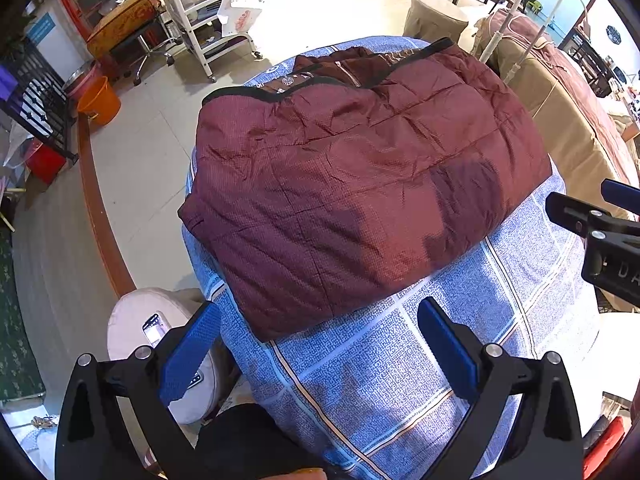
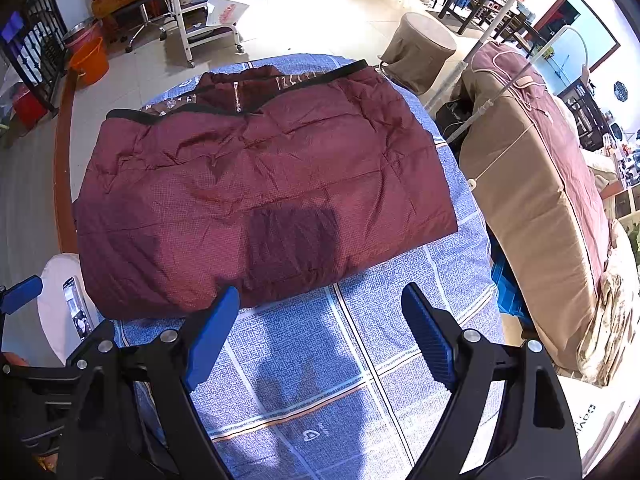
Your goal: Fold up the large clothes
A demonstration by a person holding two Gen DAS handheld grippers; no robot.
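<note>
A maroon quilted jacket lies folded into a thick rectangle on a table covered with a blue checked cloth. Its black-trimmed collar and zip face away from me. It also shows in the right wrist view on the same cloth. My left gripper is open and empty, just short of the jacket's near edge. My right gripper is open and empty, also near that edge. The right gripper shows at the right edge of the left wrist view.
A white round stool with a phone stands left of the table. A tan and maroon couch is on the right. An orange bucket, a white trolley and a round beige stool stand on the floor beyond.
</note>
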